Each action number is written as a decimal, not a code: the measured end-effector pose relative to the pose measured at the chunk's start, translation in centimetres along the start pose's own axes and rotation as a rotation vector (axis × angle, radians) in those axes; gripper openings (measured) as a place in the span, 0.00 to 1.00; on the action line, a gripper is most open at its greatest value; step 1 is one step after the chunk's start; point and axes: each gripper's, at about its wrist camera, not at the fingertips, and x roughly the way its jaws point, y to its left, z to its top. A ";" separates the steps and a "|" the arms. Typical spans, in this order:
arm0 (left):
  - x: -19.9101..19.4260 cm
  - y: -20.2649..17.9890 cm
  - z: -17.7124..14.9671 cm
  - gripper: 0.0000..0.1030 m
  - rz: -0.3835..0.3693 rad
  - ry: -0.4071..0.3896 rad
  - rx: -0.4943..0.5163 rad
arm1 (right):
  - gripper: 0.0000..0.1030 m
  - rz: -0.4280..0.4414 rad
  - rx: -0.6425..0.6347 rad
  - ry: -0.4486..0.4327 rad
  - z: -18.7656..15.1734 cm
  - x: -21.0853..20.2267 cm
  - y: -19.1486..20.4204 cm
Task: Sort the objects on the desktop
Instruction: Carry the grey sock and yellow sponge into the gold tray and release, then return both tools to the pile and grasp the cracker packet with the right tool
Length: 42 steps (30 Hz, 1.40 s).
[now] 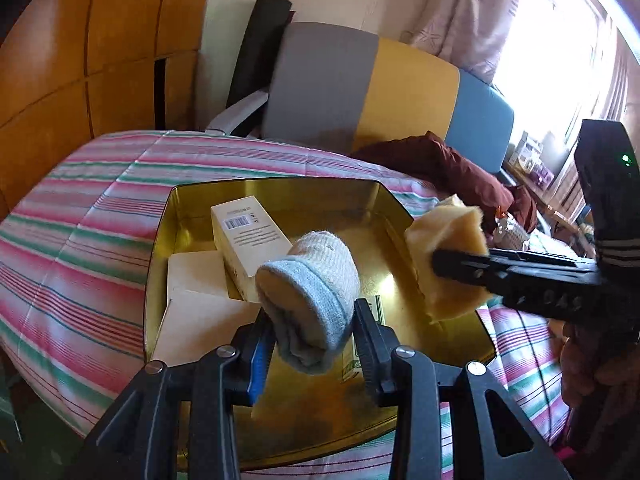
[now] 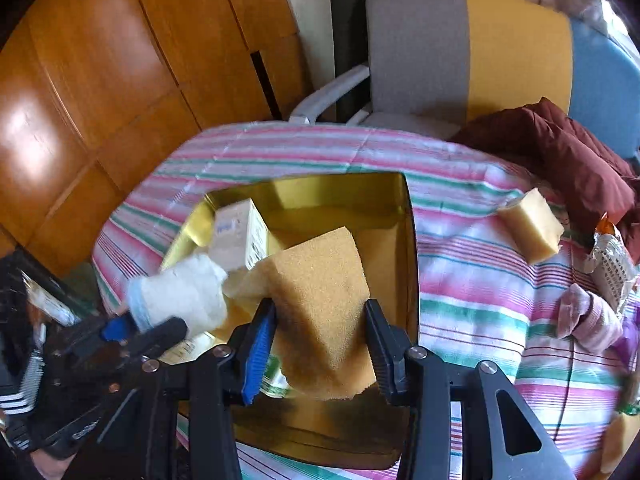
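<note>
A gold metal tin (image 1: 280, 196) (image 2: 344, 192) lies open on the striped bedcover. My left gripper (image 1: 314, 328) is shut on a rolled white and pale blue sock (image 1: 316, 284) (image 2: 180, 296), held over the tin. Over the tin's right side, my right gripper (image 2: 320, 344) (image 1: 460, 268) is shut on a yellow sponge block (image 2: 324, 304) (image 1: 444, 232). Inside the tin lie a white carton with a barcode (image 1: 248, 236) (image 2: 240, 236) and a flat white box (image 1: 196, 276). A second yellow sponge (image 2: 532, 232) rests on the cover to the right.
A striped pink, green and white bedcover (image 1: 80, 216) (image 2: 472, 280) carries everything. A dark red garment (image 2: 560, 152), a pink sock (image 2: 588, 316) and a printed packet (image 2: 608, 264) lie at the right. Behind are a grey, yellow and blue chair (image 1: 360, 84) and wooden wardrobe doors (image 1: 80, 40).
</note>
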 end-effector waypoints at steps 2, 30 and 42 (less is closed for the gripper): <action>-0.2 -0.5 -0.2 0.37 0.018 -0.007 0.023 | 0.45 -0.014 -0.013 0.033 -0.5 0.6 -0.1; -2.9 -2.3 -0.5 0.39 0.121 -0.026 0.057 | 0.69 -0.020 0.092 -0.019 -4.8 -4.2 -3.2; -2.6 -5.1 1.0 0.39 0.126 -0.040 0.105 | 0.73 -0.141 0.106 -0.053 -5.3 -8.0 -7.2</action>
